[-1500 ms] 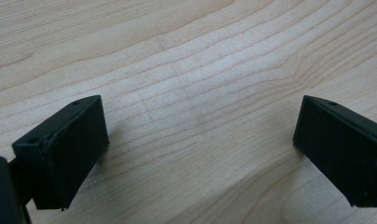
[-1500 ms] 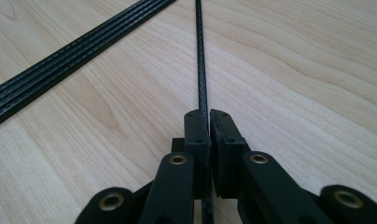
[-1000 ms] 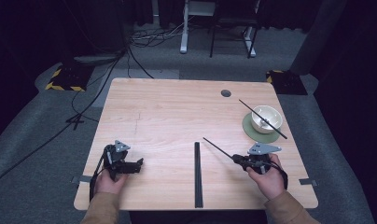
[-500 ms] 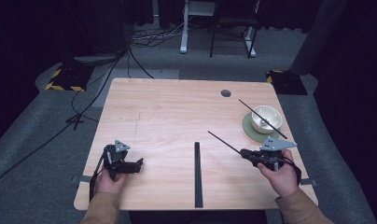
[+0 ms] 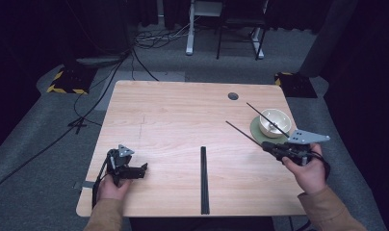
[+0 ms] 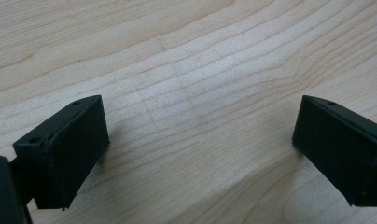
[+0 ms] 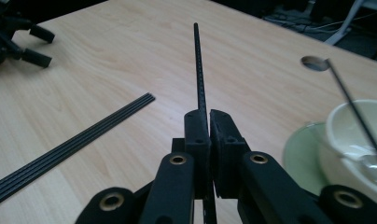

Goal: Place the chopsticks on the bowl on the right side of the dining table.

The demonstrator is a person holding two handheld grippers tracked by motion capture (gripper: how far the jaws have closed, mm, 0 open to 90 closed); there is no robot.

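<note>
My right gripper (image 5: 266, 145) is shut on a thin black rod (image 5: 243, 133) at the table's right side, the rod pointing up and to the left. In the right gripper view the rod (image 7: 198, 65) rises from between the closed jaws (image 7: 209, 116). Just beyond it a cream bowl (image 5: 274, 120) sits on a green saucer (image 5: 255, 131), and a second black rod (image 5: 260, 113) leans in the bowl. My left gripper (image 5: 143, 169) rests open near the front left edge, and its own view (image 6: 200, 135) has bare wood between the jaws.
A bundle of black rods (image 5: 203, 180) lies flat in the front middle of the wooden table (image 5: 183, 115), also seen as rods (image 7: 70, 144). A round cable hole (image 5: 233, 96) is at the back right. Cables and furniture legs are on the floor behind.
My right gripper has carried the rod to the right, nearer the bowl and saucer. The left gripper has stayed put.
</note>
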